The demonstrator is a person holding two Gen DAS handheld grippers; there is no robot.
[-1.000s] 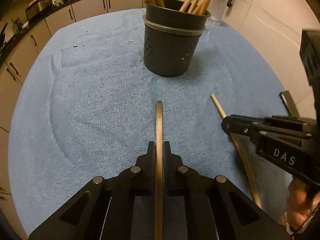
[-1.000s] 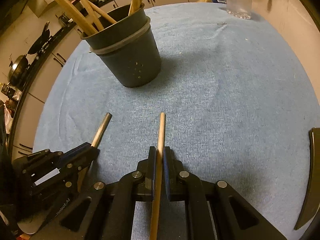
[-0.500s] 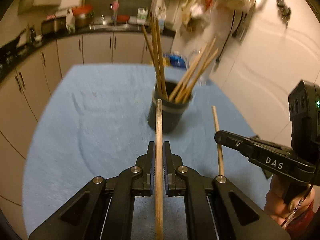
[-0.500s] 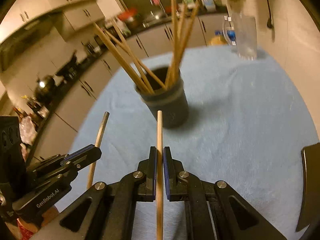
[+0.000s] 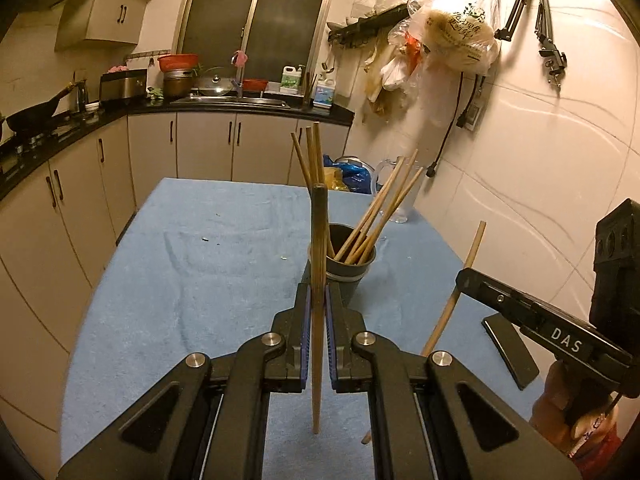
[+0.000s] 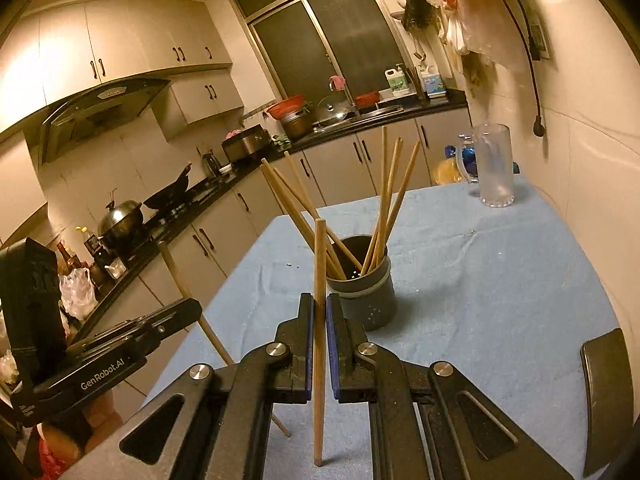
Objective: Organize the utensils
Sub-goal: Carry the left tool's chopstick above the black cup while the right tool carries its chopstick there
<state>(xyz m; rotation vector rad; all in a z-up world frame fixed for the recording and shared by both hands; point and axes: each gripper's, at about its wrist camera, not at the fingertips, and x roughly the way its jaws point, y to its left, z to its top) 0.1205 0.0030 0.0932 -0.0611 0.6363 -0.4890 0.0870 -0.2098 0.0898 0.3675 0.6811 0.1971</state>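
Observation:
A dark grey utensil holder (image 5: 351, 276) (image 6: 366, 288) stands on the blue cloth and holds several wooden chopsticks. My left gripper (image 5: 319, 300) is shut on a wooden chopstick (image 5: 319, 240), held upright above the cloth just short of the holder. My right gripper (image 6: 319, 308) is shut on another wooden chopstick (image 6: 319, 264), also upright and near the holder. The right gripper with its chopstick (image 5: 460, 288) shows at the right of the left wrist view. The left gripper with its chopstick (image 6: 188, 292) shows at the left of the right wrist view.
The table is covered by a blue cloth (image 5: 200, 280) (image 6: 500, 280). A clear plastic jug (image 6: 494, 168) stands at its far right corner. A flat dark object (image 5: 510, 352) (image 6: 606, 400) lies near the right edge. Kitchen cabinets and a counter run along the left and back.
Both grippers have lifted their chopsticks off the cloth and tilted them up to near vertical. The views have swung from the table up to the kitchen.

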